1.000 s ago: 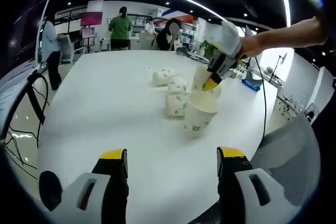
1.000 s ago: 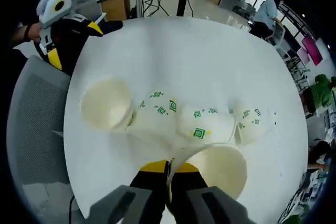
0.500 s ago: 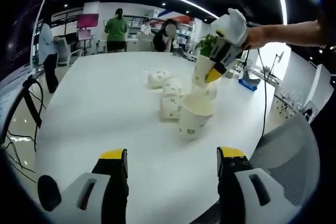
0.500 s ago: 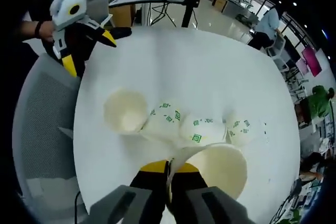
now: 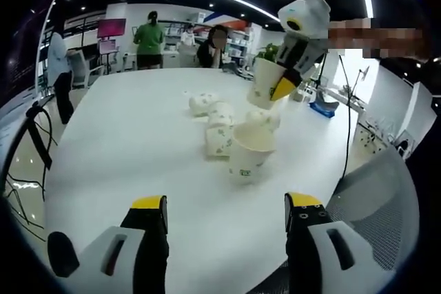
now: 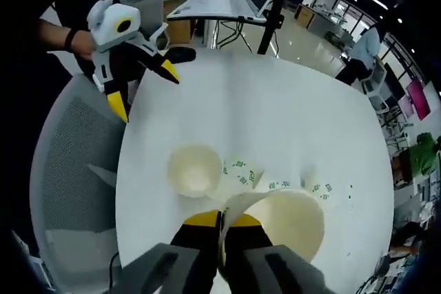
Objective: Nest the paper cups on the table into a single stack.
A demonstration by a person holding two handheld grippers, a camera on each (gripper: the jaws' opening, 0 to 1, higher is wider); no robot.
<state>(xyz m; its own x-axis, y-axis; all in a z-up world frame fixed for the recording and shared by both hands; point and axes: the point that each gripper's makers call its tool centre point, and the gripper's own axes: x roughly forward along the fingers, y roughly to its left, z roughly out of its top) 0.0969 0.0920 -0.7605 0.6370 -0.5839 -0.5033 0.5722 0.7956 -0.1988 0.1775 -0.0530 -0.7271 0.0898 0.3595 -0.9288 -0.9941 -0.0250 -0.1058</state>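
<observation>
The right claw is clamped on the rim of a paper cup, held in the air above the white table; in the left gripper view that held cup hangs tilted, mouth down toward 5 o'clock. Below it an upright cup stands with its mouth up. At 11 o'clock of the upright cup, three cups lie on their sides in a touching row, long axes along the table. All bear small green square logos; no writing is legible. The left claw is apart, holding nothing, over the table's near edge.
</observation>
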